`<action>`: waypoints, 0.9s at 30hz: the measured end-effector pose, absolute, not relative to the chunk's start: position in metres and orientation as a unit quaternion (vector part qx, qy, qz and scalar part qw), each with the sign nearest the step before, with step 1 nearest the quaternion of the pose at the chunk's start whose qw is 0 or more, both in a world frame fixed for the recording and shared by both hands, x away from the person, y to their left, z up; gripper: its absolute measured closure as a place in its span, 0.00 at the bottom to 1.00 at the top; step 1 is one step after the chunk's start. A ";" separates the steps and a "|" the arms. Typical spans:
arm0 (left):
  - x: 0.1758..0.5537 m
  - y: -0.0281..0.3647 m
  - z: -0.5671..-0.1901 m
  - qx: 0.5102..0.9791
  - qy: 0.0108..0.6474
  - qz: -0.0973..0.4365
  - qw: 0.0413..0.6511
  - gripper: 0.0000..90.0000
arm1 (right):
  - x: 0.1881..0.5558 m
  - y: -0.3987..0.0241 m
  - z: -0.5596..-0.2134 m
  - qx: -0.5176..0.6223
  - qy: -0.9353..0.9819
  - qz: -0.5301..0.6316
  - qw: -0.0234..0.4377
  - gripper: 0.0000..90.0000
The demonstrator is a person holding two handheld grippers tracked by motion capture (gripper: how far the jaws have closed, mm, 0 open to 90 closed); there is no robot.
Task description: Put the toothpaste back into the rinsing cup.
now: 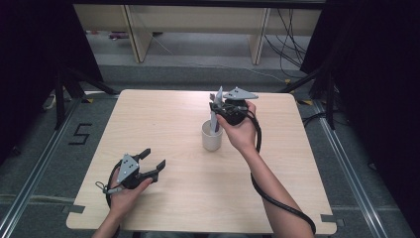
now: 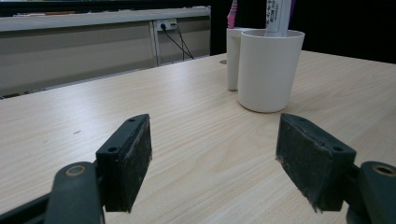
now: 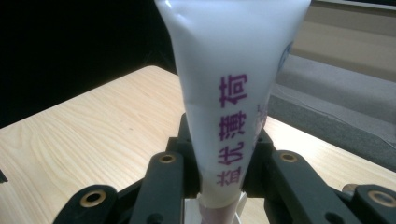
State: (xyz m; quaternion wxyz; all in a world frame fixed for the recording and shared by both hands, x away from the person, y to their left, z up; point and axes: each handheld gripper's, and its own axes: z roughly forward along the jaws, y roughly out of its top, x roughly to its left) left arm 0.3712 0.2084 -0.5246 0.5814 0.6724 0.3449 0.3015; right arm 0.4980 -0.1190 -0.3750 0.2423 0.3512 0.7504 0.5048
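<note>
Right gripper view, right claw [image 3: 219, 175] clamping tube [image 3: 229, 88], cap hidden, probably inside cup [image 1: 212, 137], left claw [image 2: 215, 163] wide, empty.

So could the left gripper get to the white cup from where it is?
Probably yes. The left gripper is open, and bare table lies between it and the white cup. But the right gripper is above the cup, shut on the toothpaste tube, so it might bump that one.

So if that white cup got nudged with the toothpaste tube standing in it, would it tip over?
Possibly. The white cup looks light and plain, probably plastic, so it would likely slide on the smooth table first. The toothpaste tube stands well above the rim, which makes it top-heavier. For now the right gripper is shut on the tube, steadying it.
</note>
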 end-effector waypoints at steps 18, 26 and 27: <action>0.371 0.208 -0.525 0.673 0.343 0.302 0.581 0.30 | 0.498 -0.116 -0.384 0.353 0.754 0.498 0.242 0.83; 0.371 0.208 -0.525 0.673 0.343 0.302 0.581 0.30 | 0.498 -0.115 -0.390 0.347 0.759 0.494 0.243 0.82; 0.371 0.208 -0.525 0.673 0.343 0.302 0.581 0.30 | 0.498 -0.114 -0.391 0.353 0.757 0.494 0.241 0.82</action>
